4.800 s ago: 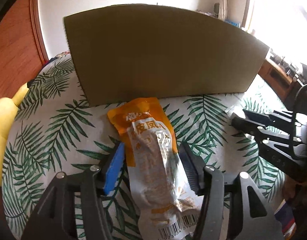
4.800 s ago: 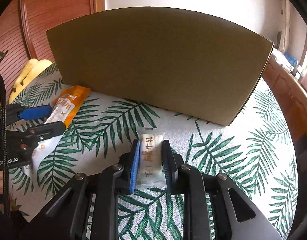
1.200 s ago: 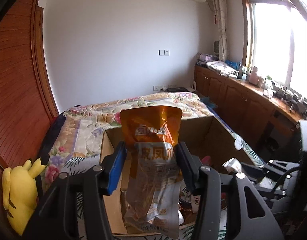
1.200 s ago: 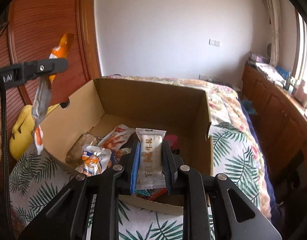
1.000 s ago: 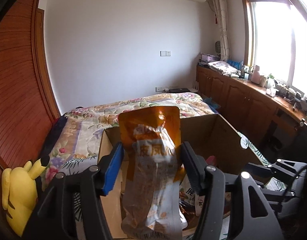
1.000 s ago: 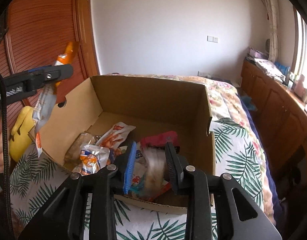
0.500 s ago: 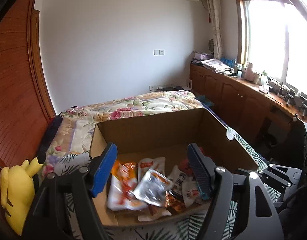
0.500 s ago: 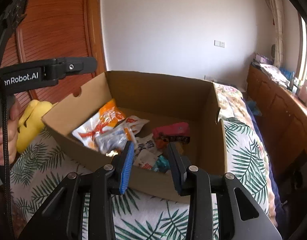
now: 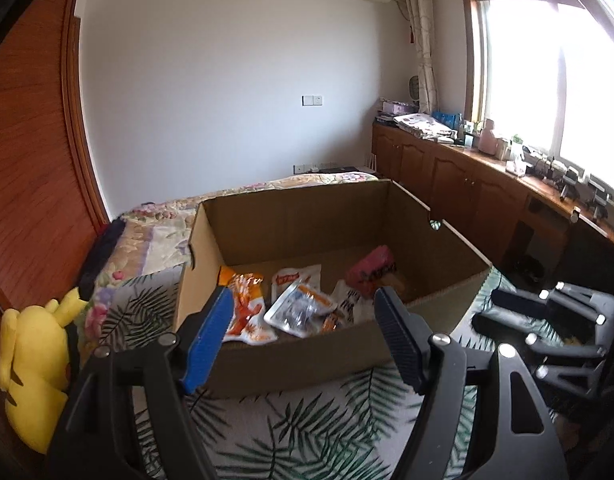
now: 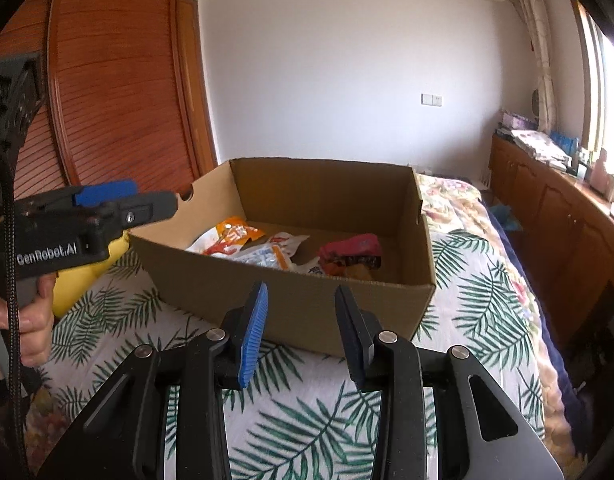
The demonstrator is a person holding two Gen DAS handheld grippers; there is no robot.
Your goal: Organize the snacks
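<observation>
An open cardboard box point(image 9: 291, 220) point(image 10: 327, 192) stands on the palm-leaf cloth point(image 9: 307, 420). Inside lie an orange snack pack point(image 9: 245, 308) point(image 10: 231, 236), a silvery pack point(image 9: 297, 308) point(image 10: 267, 258) and a pink pack point(image 9: 371, 266) point(image 10: 351, 250) among others. My left gripper point(image 9: 303, 300) is open and empty, held before the box's near wall. My right gripper point(image 10: 301, 292) is open and empty too, in front of the box's near wall. In the right wrist view the left gripper point(image 10: 155, 196) hovers by the box's left corner. The right gripper point(image 9: 485, 308) shows at the right of the left wrist view.
A yellow plush toy point(image 9: 31, 360) point(image 10: 83, 276) sits left of the box. A hand point(image 10: 27, 320) grips the left tool's handle. A floral bed cover point(image 10: 451, 196) lies behind the box, wooden cabinets point(image 9: 467, 184) run along the right, and a slatted wooden wardrobe point(image 10: 119, 100) stands at the left.
The orange pack left my left gripper and the white bar left my right gripper; both now lie in the box. Both grippers opened and drew back from above the box.
</observation>
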